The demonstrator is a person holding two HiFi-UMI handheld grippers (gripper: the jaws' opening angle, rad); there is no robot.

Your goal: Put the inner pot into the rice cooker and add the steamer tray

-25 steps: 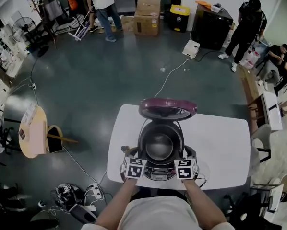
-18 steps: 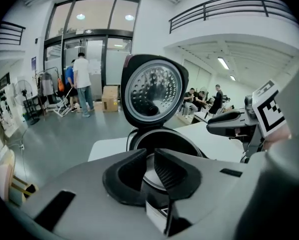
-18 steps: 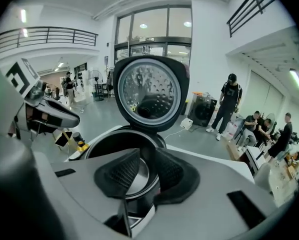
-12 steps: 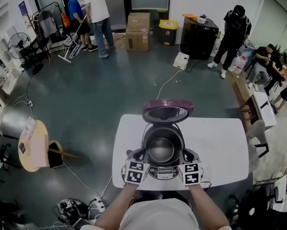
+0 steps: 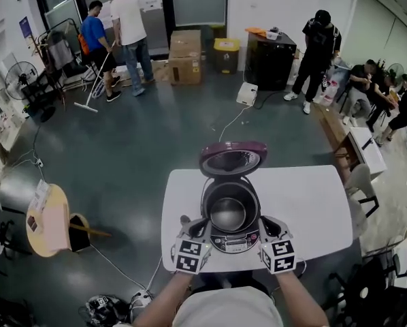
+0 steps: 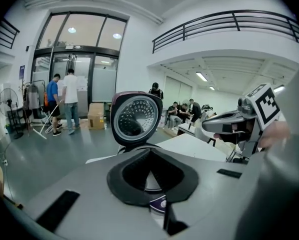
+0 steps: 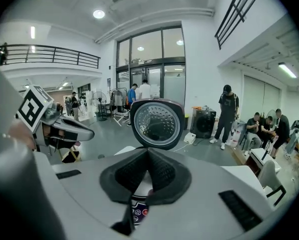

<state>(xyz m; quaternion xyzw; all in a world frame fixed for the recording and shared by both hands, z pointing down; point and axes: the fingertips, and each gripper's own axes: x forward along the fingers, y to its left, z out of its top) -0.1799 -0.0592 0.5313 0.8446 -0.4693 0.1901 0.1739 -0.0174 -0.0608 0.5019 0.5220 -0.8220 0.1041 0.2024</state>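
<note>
**Head view**
- Counter point(image 5: 312, 206): white; carries the cooker at its near middle.
- Cooker point(image 5: 235, 240): dark body, its panel facing the person.
- Lid point(image 5: 232, 159): purple, swung up at the cooker's far side.
- Pot point(image 5: 229, 213): metal, seated inside the cooker, its mouth uncovered.
- Left tool point(image 5: 195, 229): just beside the cooker's near-left flank. Whether it touches the cooker cannot be told.
- Right tool point(image 5: 270, 227): just beside the near-right flank, level with the left tool.
- Floor point(image 5: 156, 135): grey. Boxes point(image 5: 185, 58), a yellow bin point(image 5: 225, 46) and people are at the far side.

**Left gripper view**
- Left tool point(image 6: 152, 156): the jaws have just been closing. The pads now meet in a narrow V with nothing between them.
- Lid point(image 6: 136, 118): upright beyond the tips, its perforated inner plate facing the camera.
- Cooker: a sliver of the purple panel point(image 6: 158, 204) shows below the pads.
- Right tool: at the right edge, with its marker cube point(image 6: 263, 103) uppermost.

**Right gripper view**
- Right tool point(image 7: 148, 156): the jaws have just been closing. The pads are pressed together and hold nothing.
- Lid point(image 7: 156, 124): upright straight ahead, its inner plate facing the camera.
- Cooker: the panel buttons point(image 7: 138, 211) show under the pads.
- Left tool: at the left edge, with its cube point(image 7: 33, 107) on top.
</note>
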